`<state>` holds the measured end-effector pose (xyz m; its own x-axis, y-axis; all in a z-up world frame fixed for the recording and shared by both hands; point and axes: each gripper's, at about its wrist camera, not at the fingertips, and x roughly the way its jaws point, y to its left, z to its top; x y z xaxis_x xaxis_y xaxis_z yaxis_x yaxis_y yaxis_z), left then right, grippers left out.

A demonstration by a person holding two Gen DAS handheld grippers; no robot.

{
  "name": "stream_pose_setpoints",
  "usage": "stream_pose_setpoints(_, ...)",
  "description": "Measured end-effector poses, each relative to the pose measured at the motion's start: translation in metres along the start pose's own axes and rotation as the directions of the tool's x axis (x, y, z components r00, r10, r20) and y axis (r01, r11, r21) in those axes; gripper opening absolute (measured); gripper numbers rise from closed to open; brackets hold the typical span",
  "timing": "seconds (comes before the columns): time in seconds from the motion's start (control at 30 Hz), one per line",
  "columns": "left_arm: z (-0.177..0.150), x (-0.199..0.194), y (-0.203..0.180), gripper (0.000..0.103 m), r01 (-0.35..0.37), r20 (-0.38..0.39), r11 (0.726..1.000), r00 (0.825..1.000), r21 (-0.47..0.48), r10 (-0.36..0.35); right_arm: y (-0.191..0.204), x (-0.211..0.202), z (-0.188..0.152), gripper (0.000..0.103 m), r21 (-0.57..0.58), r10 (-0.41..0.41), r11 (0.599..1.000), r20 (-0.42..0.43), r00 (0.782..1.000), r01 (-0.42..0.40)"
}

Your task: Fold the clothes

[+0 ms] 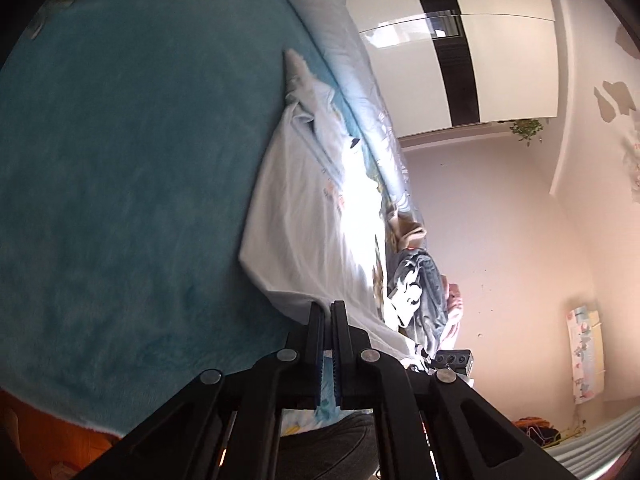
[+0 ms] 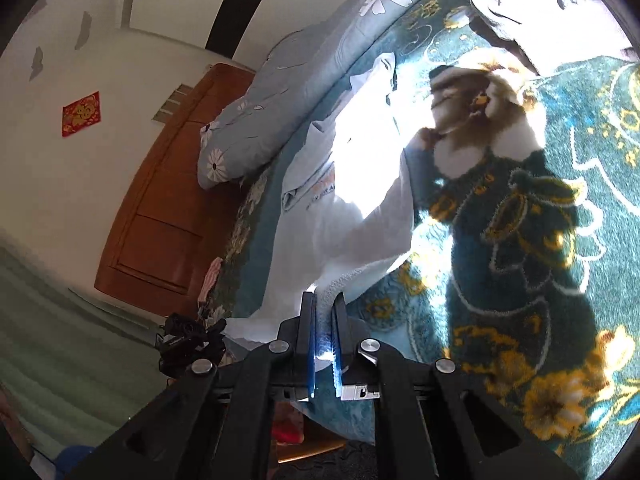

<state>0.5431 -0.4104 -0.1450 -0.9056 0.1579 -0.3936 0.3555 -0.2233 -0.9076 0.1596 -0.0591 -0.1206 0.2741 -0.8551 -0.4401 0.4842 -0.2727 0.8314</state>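
Note:
A white shirt (image 1: 304, 216) with a small print on its chest lies spread on a teal plush blanket (image 1: 120, 180), partly in bright sunlight. In the left wrist view my left gripper (image 1: 328, 306) is shut on the shirt's near hem, and the cloth runs away from the fingertips. The right wrist view shows the same white shirt (image 2: 352, 208) with its ribbed hem edge pinched in my right gripper (image 2: 325, 298), which is shut on it; white cloth shows between the pads. The shirt's collar end lies far from both grippers.
A pale blue flowered quilt (image 2: 280, 92) lies rolled along the far side of the bed. The blanket carries a dark green and yellow flower pattern (image 2: 520, 240). Grey and white clothes (image 1: 420, 292) are heaped beyond the shirt. A wooden headboard (image 2: 160, 200) and walls stand behind.

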Motion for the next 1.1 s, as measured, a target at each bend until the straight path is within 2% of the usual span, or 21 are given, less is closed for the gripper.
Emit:
stream_pose_setpoints(0.17,0.066,0.012,-0.037,0.003,0.014,0.028,0.998,0.999,0.06,-0.016,0.027,0.016,0.054,0.007,-0.043,0.003,0.999,0.032,0.999,-0.002)
stream_pose_setpoints(0.3,0.137,0.041,-0.063,0.003,-0.011,0.047,0.998,0.999,0.063,0.008,0.039,0.029,0.119,0.007,-0.065,-0.015,0.998,0.043,0.999,0.017)
stream_pose_setpoints(0.43,0.214,0.076,-0.066,0.003,-0.087,0.054,0.996,0.995,0.016,0.086,0.038,0.071,0.189,0.007,-0.033,-0.094,0.995,0.037,0.995,0.095)
stream_pose_setpoints(0.53,0.256,0.112,-0.064,0.004,-0.149,0.052,0.989,0.988,0.001,0.148,0.024,0.103,0.236,0.007,-0.007,-0.157,0.988,0.029,0.987,0.157)
stream_pose_setpoints(0.73,0.3,0.172,-0.036,0.004,-0.221,0.046,0.972,0.973,-0.079,0.225,-0.018,0.149,0.294,0.007,0.093,-0.244,0.966,0.007,0.97,0.242)
stream_pose_setpoints(0.77,0.305,0.178,-0.028,0.004,-0.217,0.044,0.971,0.974,-0.103,0.222,-0.025,0.155,0.3,0.007,0.106,-0.254,0.962,-0.001,0.967,0.253)
stream_pose_setpoints(0.9,0.315,0.188,0.0,0.008,-0.12,0.055,0.967,0.989,-0.225,0.135,-0.039,0.171,0.308,0.01,0.098,-0.298,0.949,-0.025,0.954,0.299)
stream_pose_setpoints(0.93,0.316,0.186,0.002,0.017,-0.102,0.072,0.966,0.99,-0.238,0.122,-0.041,0.171,0.309,0.014,0.095,-0.303,0.948,-0.021,0.953,0.303)
stream_pose_setpoints(0.97,0.317,0.183,0.002,0.034,-0.093,0.095,0.968,0.989,-0.233,0.117,-0.04,0.168,0.31,0.032,0.083,-0.298,0.951,-0.002,0.955,0.297)
stream_pose_setpoints(1.0,0.317,0.179,0.0,0.041,-0.091,0.113,0.973,0.987,-0.211,0.117,-0.037,0.161,0.311,0.053,0.068,-0.299,0.953,0.025,0.954,0.296)
stream_pose_setpoints(1.03,0.318,0.175,-0.002,0.049,-0.091,0.13,0.978,0.985,-0.19,0.117,-0.035,0.154,0.311,0.057,0.051,-0.294,0.955,0.053,0.954,0.291)
stream_pose_setpoints(1.1,0.317,0.17,-0.008,0.052,-0.129,0.14,0.983,0.979,-0.133,0.147,-0.032,0.138,0.313,0.057,0.03,-0.286,0.958,0.097,0.953,0.284)
